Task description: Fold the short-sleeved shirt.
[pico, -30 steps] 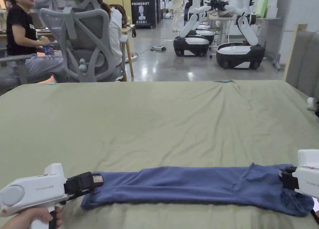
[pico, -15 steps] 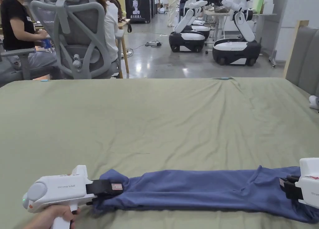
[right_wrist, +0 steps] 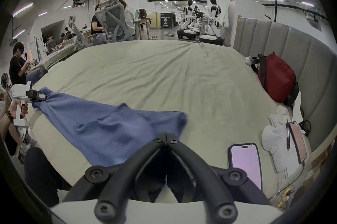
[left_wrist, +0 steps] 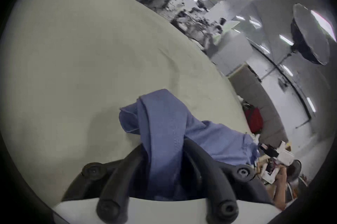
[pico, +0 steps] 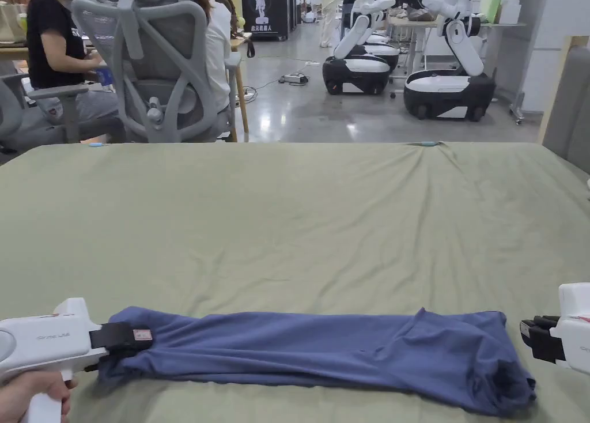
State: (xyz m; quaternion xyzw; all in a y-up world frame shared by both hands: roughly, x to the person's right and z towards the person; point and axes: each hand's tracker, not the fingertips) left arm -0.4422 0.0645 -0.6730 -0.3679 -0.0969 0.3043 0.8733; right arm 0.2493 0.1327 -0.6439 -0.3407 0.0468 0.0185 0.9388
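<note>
Shirt folded lengthwise into a strip, cross folds still waiting

The blue shirt (pico: 322,358) is lying as a long band at 6 o'clock on the bed (pico: 299,222); the left tongs (left_wrist: 162,153) are clamping its end at 8 o'clock, while the right tongs (right_wrist: 166,135) are sitting closed and empty just beside its 4 o'clock end. Judging by this, end-to-end folding is remaining. Office chairs (pico: 152,67) and wheeled robots (pico: 446,84) are standing at 12 o'clock.

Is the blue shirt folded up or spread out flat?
Folded, partly: the blue cotton short-sleeved shirt lies as a long narrow doubled band on the green bedsheet, one end pinched in the left tongs.
</note>
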